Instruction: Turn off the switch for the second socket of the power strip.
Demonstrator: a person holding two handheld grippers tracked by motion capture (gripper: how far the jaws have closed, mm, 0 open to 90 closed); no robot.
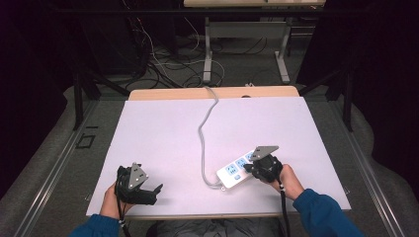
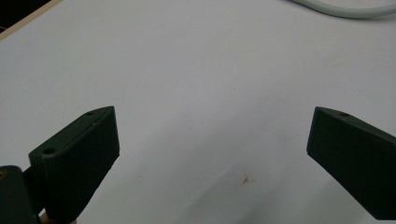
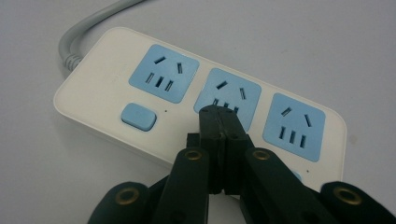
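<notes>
Power strip: a white power strip (image 1: 238,170) with three blue socket faces is seen lying flat on the white sheet, near the front edge and right of centre, set at a slant in the high view.
Sockets: in the right gripper view the three blue faces (image 3: 164,73) are lined up along the strip (image 3: 116,102), and a blue switch button (image 3: 138,116) is noted beside the socket nearest the cable end.
Cable: a grey cable (image 1: 202,143) is seen leaving the strip's near-left end, running up the sheet and over the far edge of the table; a short stretch (image 2: 345,9) is caught at the top of the left gripper view.
Right gripper: the right gripper (image 1: 260,167) is held over the strip's right part; its jaws are pressed together with nothing between them, the tips (image 3: 220,122) poised at the lower edge of the middle socket. Contact with the strip cannot be confirmed.
Left gripper: the left gripper (image 1: 148,190) is held well apart from the strip, at the front left of the sheet; its jaws are spread wide over bare sheet (image 2: 212,135), with nothing between them.
Surface: a white sheet (image 1: 163,133) is laid over a wooden table (image 1: 168,93); a small brownish mark (image 2: 244,179) is noted on it.
</notes>
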